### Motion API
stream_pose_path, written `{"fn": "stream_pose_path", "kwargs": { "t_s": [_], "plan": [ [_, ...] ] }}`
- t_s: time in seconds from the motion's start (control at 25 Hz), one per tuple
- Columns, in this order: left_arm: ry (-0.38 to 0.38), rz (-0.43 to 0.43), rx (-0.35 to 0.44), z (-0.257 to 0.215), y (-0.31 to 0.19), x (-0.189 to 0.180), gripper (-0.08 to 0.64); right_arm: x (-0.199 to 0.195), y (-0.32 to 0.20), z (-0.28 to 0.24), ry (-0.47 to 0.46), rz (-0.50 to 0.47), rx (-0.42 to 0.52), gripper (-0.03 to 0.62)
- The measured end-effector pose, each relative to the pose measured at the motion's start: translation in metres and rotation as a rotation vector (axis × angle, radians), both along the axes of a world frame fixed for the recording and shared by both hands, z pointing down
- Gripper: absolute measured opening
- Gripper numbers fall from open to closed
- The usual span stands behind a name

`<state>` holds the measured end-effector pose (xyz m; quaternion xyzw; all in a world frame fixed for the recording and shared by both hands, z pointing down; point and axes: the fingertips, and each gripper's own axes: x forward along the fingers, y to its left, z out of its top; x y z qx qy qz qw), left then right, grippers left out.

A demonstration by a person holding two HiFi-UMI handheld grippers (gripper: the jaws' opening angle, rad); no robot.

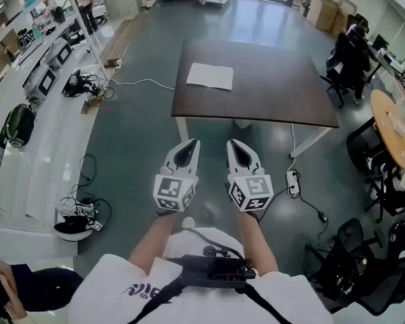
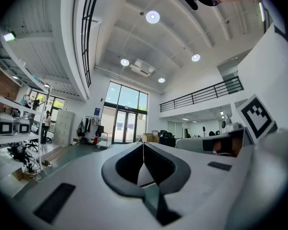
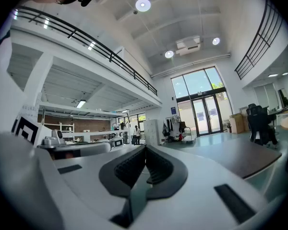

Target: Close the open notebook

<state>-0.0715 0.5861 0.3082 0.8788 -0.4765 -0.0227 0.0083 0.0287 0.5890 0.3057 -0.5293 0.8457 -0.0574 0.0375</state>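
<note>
The open notebook (image 1: 210, 76) lies flat, its white pages up, at the far left part of a dark brown table (image 1: 270, 93) some way ahead of me. I hold both grippers level and side by side, close to my body, well short of the table's near edge. The left gripper (image 1: 192, 143) (image 2: 143, 145) is shut, its tips meeting with nothing between them. The right gripper (image 1: 233, 143) (image 3: 145, 148) is shut too and holds nothing. In the right gripper view the table (image 3: 245, 158) shows at the right; the notebook is not seen in either gripper view.
A power strip (image 1: 293, 183) and its cable lie on the floor by the table's right leg. Black office chairs (image 1: 347, 63) and a round wooden table (image 1: 393, 123) stand at the right. Benches with equipment and cables (image 1: 77, 83) line the left side.
</note>
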Motion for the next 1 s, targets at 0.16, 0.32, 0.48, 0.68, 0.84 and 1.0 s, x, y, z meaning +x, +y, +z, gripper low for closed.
{"fn": "stream_pose_path", "kwargs": {
  "t_s": [0.16, 0.32, 0.48, 0.68, 0.84, 1.0],
  "plan": [
    [-0.009, -0.024, -0.021, 0.003, 0.011, 0.021, 0.011, 0.019, 0.013, 0.004, -0.052, -0.001, -0.028, 0.002],
    [-0.012, -0.056, -0.025, 0.003, 0.020, 0.031, 0.011, 0.028, 0.016, 0.006, -0.050, -0.010, -0.039, 0.002],
    [-0.020, -0.087, -0.029, 0.008, 0.016, 0.031, 0.010, 0.029, 0.007, 0.011, -0.030, -0.019, -0.046, 0.002],
    [-0.017, -0.091, -0.030, 0.018, -0.004, 0.028, 0.011, 0.018, -0.014, 0.023, 0.008, -0.037, -0.051, 0.002],
    [-0.017, -0.085, -0.033, 0.029, -0.052, 0.023, 0.011, 0.008, -0.054, 0.031, 0.024, -0.047, -0.050, 0.002],
    [0.000, -0.068, -0.030, 0.031, -0.122, 0.014, 0.010, 0.001, -0.121, 0.036, 0.042, -0.026, -0.056, 0.002]
  ]
}}
